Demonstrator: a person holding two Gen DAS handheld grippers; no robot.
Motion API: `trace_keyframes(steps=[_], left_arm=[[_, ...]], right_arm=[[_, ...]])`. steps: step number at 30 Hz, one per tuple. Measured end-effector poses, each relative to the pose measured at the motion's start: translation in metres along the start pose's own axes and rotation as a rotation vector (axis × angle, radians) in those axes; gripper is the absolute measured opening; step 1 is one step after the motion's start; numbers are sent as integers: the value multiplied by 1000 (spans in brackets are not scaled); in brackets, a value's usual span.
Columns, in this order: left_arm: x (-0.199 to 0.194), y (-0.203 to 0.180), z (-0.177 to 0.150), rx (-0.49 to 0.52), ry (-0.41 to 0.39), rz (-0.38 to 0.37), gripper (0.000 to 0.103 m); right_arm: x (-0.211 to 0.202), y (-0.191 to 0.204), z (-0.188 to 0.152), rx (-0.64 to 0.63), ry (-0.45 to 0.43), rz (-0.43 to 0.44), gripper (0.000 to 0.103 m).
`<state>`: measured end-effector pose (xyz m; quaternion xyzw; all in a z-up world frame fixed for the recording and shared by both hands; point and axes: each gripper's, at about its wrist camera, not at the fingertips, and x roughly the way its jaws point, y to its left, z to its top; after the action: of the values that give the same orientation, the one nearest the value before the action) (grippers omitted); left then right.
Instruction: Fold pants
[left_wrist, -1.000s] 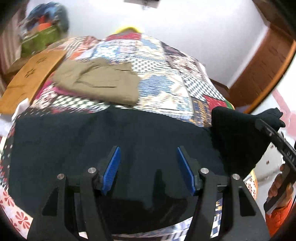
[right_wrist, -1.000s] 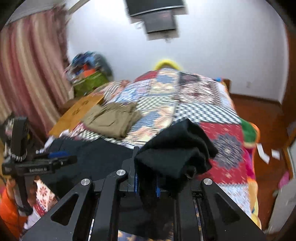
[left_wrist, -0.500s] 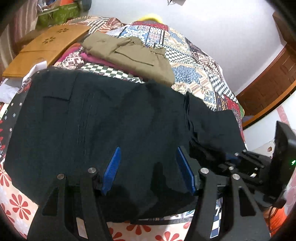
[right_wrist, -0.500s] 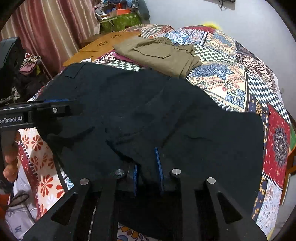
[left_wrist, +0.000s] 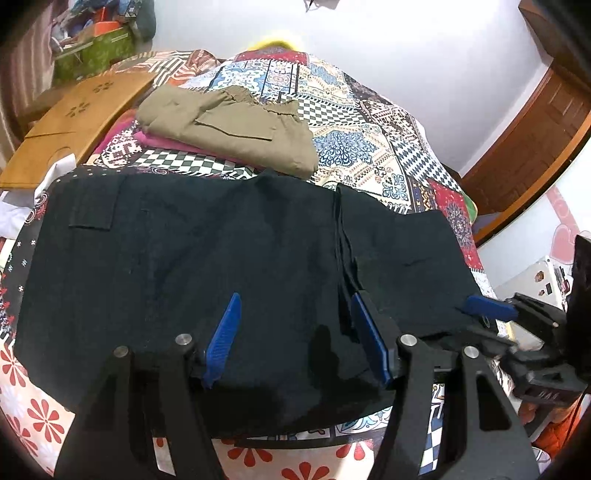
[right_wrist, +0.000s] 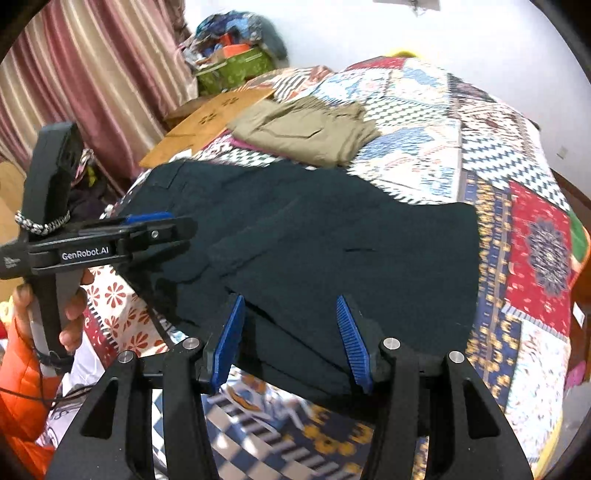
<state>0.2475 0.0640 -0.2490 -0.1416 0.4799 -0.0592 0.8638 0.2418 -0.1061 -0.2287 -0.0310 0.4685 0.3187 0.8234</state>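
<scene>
Black pants (left_wrist: 221, 258) lie spread flat on the patchwork bedspread, also in the right wrist view (right_wrist: 332, 229), with one part laid over the other along a seam. My left gripper (left_wrist: 295, 336) is open and empty just above the pants' near edge; it also shows in the right wrist view (right_wrist: 147, 225). My right gripper (right_wrist: 291, 339) is open and empty over the near right part of the pants. It shows at the right edge of the left wrist view (left_wrist: 491, 310).
Folded khaki pants (left_wrist: 229, 129) rest on a pink cloth farther back on the patchwork bedspread (left_wrist: 369, 147). A wooden board (left_wrist: 74, 122) lies at the bed's left. A green box (right_wrist: 236, 66) and striped curtains (right_wrist: 74, 81) stand beyond. The bed's near edge is just below both grippers.
My right gripper carried the lifted pants part down onto the bed, opened and let it go. The pants now lie flat. My left gripper stayed open.
</scene>
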Motion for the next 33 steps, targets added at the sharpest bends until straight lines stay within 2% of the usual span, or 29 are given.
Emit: trace_keyframes(steps=[6,10,15,18,23,25,26,28,33], left_arm=[[2,2,-8,18,10,48,62],[2,12,-18,-5,30,38,62],[14,17,-39,-4,94,3,62],[15,19,-50,5,92,-1,63],[15,23,-54,-2,85,-20,63],[15,22,-55,4,82,-16,63],[15,21,-56,7,78,-13,63],[14,22,-57,10,73,-13,63],[14,22,-58,3,73,-18,63]], right_arm=[[-13,-4,1,13,-15,-32,48],[2,16,13,-52,7,0,49],[33,45,20,-146,67,28,53],[56,58,19,-206,112,-16,53],[72,64,20,-273,108,-109,53],[75,62,21,-268,98,-115,40],[75,60,23,-264,95,-114,38],[71,59,25,-265,76,-98,22],[66,62,27,-268,55,-84,18]])
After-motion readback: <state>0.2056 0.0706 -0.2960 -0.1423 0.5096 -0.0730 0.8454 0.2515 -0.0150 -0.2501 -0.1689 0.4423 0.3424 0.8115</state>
